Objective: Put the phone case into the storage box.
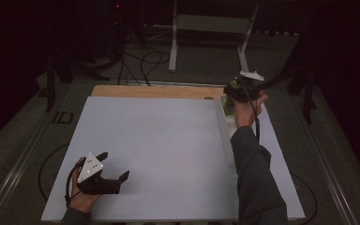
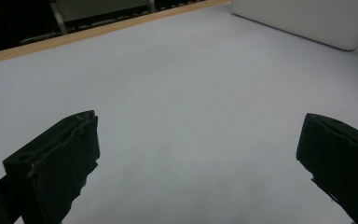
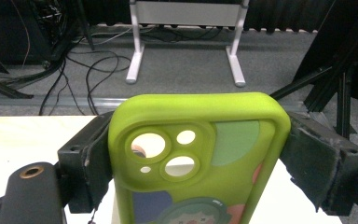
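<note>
A lime-green phone case [image 3: 200,158] with camera cut-outs and a cartoon print stands upright between the jaws of my right gripper [image 3: 193,163], which is shut on its two sides. In the high view that right gripper [image 1: 236,91] is held up at the table's far right, with a bit of the green case [image 1: 228,104] showing beside it. My left gripper [image 1: 115,166] rests low at the near left of the white table top [image 1: 154,140]. In the left gripper view its jaws stand wide apart, and my left gripper [image 2: 200,163] has nothing between them.
A white tray [image 2: 307,21] lies along the table's right side. A wooden strip [image 1: 154,91] runs along the far edge. Beyond the table stand a white metal frame [image 3: 186,28] and loose cables [image 3: 74,60] on grey floor.
</note>
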`<state>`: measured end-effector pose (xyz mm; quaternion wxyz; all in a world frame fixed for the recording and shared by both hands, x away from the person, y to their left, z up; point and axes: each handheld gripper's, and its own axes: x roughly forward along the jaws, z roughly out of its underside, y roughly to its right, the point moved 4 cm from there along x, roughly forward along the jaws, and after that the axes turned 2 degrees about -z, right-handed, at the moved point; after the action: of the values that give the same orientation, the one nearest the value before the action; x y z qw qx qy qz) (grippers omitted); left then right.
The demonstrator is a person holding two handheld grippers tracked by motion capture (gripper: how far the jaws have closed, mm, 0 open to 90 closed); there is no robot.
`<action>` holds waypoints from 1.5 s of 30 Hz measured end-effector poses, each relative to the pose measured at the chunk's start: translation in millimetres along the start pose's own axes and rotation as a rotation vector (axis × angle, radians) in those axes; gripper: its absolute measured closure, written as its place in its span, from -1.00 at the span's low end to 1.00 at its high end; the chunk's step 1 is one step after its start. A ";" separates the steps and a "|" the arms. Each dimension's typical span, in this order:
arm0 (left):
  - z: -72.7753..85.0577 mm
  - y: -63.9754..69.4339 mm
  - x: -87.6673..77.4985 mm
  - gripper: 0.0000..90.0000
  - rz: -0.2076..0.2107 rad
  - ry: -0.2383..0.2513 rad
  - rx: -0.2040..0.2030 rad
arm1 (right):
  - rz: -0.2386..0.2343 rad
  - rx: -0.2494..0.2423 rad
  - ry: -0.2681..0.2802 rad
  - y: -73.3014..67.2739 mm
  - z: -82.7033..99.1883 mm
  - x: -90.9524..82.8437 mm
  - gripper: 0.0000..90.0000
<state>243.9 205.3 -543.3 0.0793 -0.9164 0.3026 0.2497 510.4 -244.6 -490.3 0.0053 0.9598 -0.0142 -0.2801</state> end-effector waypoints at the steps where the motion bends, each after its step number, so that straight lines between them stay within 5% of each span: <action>1: 0.0 0.1 0.0 -1.00 -0.001 0.001 -0.002 | 0.003 -0.002 -0.001 0.0 0.4 1.2 -0.64; 45: -2.1 1.2 -2.1 -1.00 0.009 0.015 -0.008 | 0.015 -0.024 -0.100 -5.2 16.7 24.3 -0.66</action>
<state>242.6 204.9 -540.4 0.0720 -0.9172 0.3063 0.2445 522.0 -240.2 -517.5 0.0181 0.9444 -0.0182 -0.3279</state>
